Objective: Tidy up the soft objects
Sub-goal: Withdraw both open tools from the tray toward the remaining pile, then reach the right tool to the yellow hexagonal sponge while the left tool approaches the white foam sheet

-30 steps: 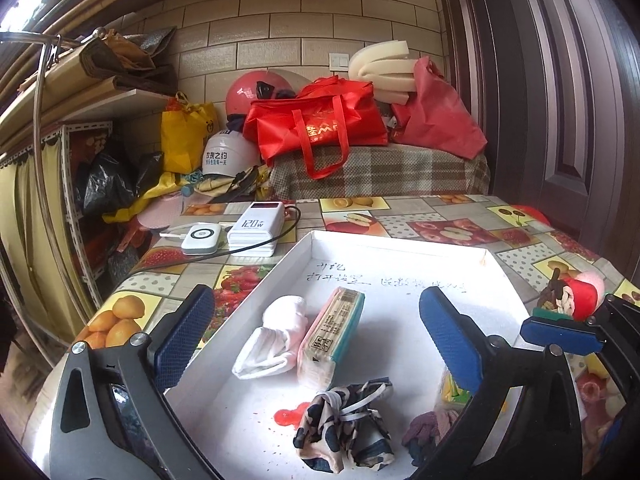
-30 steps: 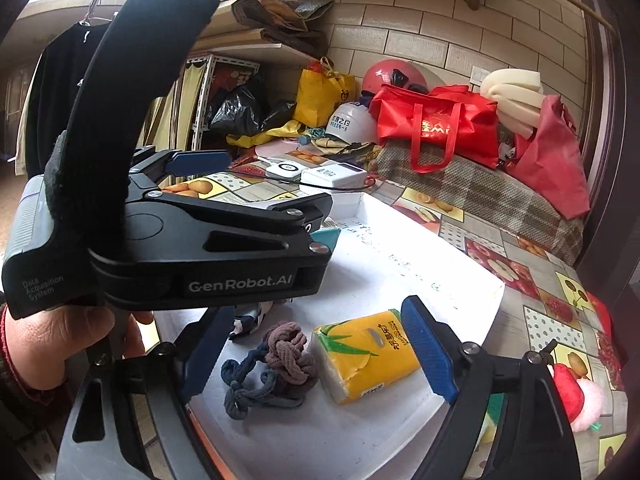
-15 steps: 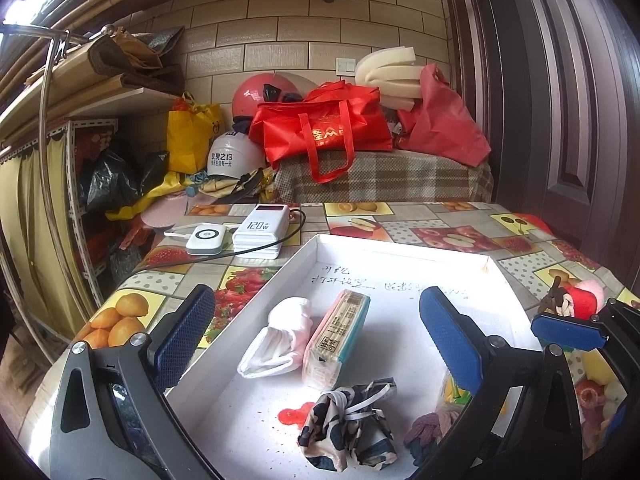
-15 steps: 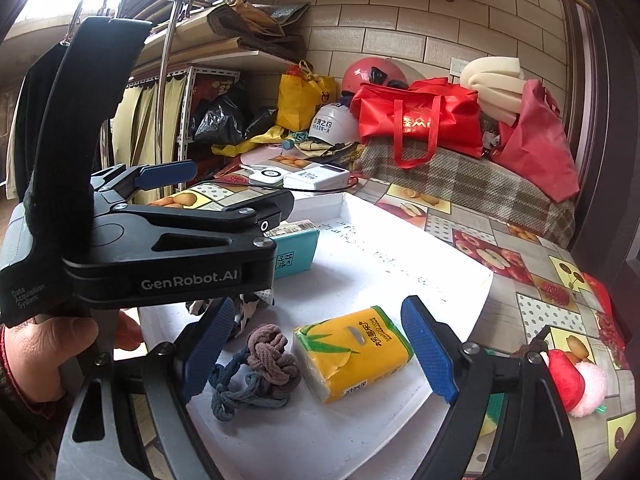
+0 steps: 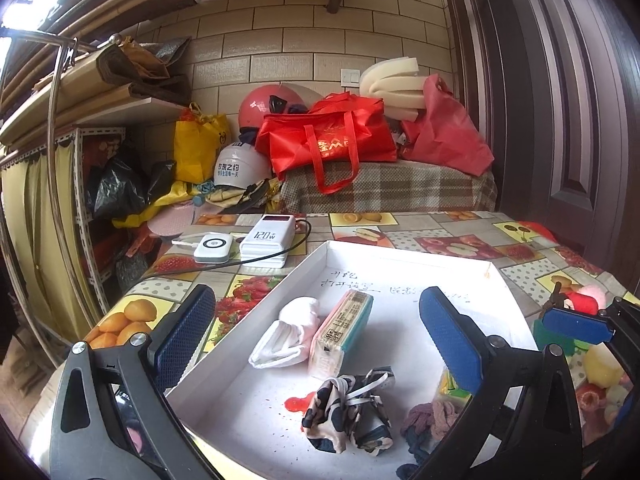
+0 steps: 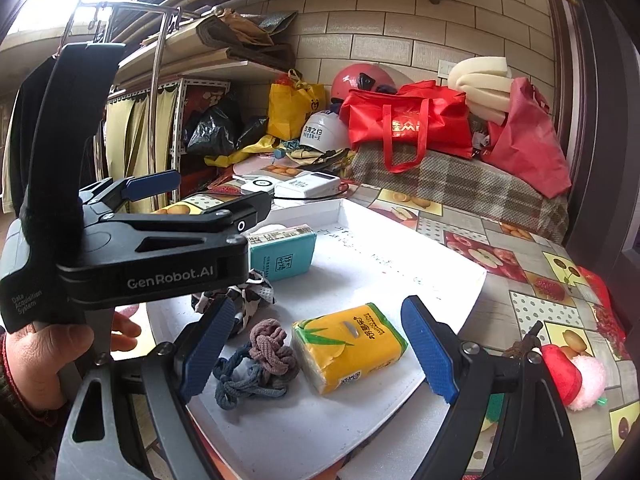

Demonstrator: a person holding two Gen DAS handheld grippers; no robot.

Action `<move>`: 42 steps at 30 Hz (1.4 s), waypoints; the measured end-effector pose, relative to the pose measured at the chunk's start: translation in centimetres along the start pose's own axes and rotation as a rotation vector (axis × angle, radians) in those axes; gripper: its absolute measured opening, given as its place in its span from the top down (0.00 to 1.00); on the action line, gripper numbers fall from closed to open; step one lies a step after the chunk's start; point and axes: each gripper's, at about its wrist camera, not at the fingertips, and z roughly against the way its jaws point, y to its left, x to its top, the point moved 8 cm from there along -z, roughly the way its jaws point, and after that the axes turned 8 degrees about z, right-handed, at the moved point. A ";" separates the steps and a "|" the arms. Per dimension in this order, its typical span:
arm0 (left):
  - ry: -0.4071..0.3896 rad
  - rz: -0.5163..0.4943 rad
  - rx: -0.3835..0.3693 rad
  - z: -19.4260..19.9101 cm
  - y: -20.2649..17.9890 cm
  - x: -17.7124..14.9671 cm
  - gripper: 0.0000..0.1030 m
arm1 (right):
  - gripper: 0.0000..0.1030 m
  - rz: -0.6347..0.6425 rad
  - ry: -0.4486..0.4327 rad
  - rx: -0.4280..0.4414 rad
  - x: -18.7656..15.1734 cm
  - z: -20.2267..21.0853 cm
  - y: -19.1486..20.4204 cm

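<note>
Inside shallow white cardboard tray: yellow soft tissue pack, brown-and-grey knotted cords, teal tissue pack, white folded cloth, patterned fabric bundle.
Left gripper: fingers spread, empty, above tray.
Right gripper: fingers spread, straddling yellow pack, not touching.

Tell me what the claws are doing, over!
Both claws open, empty: left claw, right claw. Yellow tissue pack lies in the white tray, between the right claw's fingers, untouched. Nothing blocking.

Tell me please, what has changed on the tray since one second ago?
Nothing was taken or released. Both tongs, left and right, stay open and empty above the white tray. The yellow tissue pack, knotted socks and teal pack lie unmoved.
</note>
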 end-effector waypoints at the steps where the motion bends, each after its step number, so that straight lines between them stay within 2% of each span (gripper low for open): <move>1: 0.007 0.005 -0.012 0.2 -0.1 -0.1 0.00 | 0.17 -0.021 -0.007 -0.002 -0.1 0.3 -0.4; 4: 0.030 0.027 -0.055 0.9 -0.7 -0.6 0.00 | 0.17 -0.088 0.024 0.007 -1.0 0.8 -2.0; 8: 0.078 -0.004 -0.163 1.9 -3.3 -1.7 0.00 | 0.17 -0.178 0.040 -0.022 -3.3 3.3 -5.9; 13: 0.163 -0.121 -0.342 3.5 -8.9 -3.7 0.00 | 0.17 -0.238 0.082 -0.121 -7.1 7.5 -11.8; 17: 0.245 -0.240 -0.506 5.6 -14.2 -6.1 0.00 | 0.17 -0.305 0.165 -0.129 -10.2 9.1 -15.3; 20: 0.343 -0.268 -0.614 6.9 -17.6 -8.0 0.00 | 0.17 -0.385 0.172 -0.141 -11.2 9.9 -16.9; 22: 0.387 -0.285 -0.625 7.3 -19.3 -9.1 0.00 | 0.17 -0.425 0.168 -0.147 -11.6 10.1 -17.5; 25: 0.426 -0.304 -0.598 7.2 -20.8 -10.0 0.00 | 0.17 -0.445 0.164 -0.145 -11.9 10.2 -17.8; 30: 0.536 -0.264 -0.542 4.7 -21.3 -11.3 0.01 | 0.17 -0.460 0.143 -0.146 -12.0 10.8 -18.1; 32: 0.545 -0.259 -0.527 4.3 -21.5 -11.5 0.01 | 0.17 -0.475 0.146 -0.141 -12.2 10.8 -18.3; 35: 0.582 -0.316 -0.514 4.2 -22.5 -12.7 0.01 | 0.17 -0.505 0.135 -0.135 -12.4 10.9 -18.8; 37: 0.580 -0.352 -0.490 4.3 -22.9 -13.1 0.01 | 0.17 -0.529 0.132 -0.130 -12.6 11.0 -19.2; 40: 0.602 -0.302 -0.571 5.9 -23.4 -13.4 0.01 | 0.17 -0.569 0.129 -0.121 -13.0 11.1 -19.6; 42: 0.633 -0.278 -0.672 7.7 -24.3 -13.8 0.01 | 0.17 -0.600 0.126 -0.115 -13.3 11.2 -20.0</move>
